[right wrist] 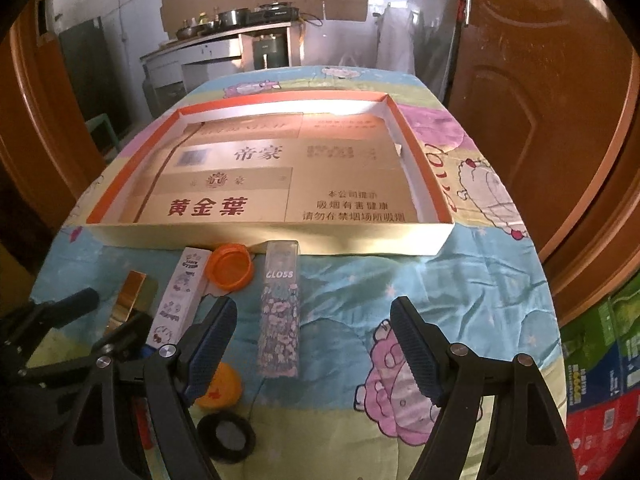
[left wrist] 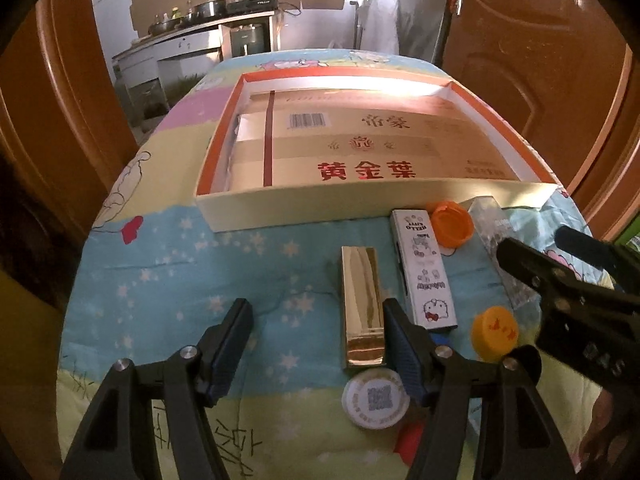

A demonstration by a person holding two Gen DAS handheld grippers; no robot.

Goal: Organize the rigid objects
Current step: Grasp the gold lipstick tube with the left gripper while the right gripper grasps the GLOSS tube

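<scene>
My left gripper (left wrist: 316, 312) is open low over the cartoon-print cloth. A shiny gold box (left wrist: 362, 304) lies just inside its right finger (left wrist: 394, 320). Beside that lie a white cartoon-cat box (left wrist: 424, 268), an orange cap (left wrist: 450, 224), a yellow cap (left wrist: 494, 332) and a white round lid (left wrist: 376, 400). My right gripper (right wrist: 312, 312) is open too. A clear floral box (right wrist: 280, 308) lies lengthwise between its fingers, nearer the left one. A black ring lid (right wrist: 226, 436) lies under that gripper's left finger. A wide shallow tray (right wrist: 280, 236) with orange outer walls lies behind everything.
The tray's floor is lined with printed gold cardboard (left wrist: 360, 148) and holds no loose items. The table is narrow, with wooden doors (right wrist: 540, 120) on both sides. Stacked green and red cartons (right wrist: 600, 360) stand at the right, and a kitchen counter (left wrist: 200, 28) lies far behind.
</scene>
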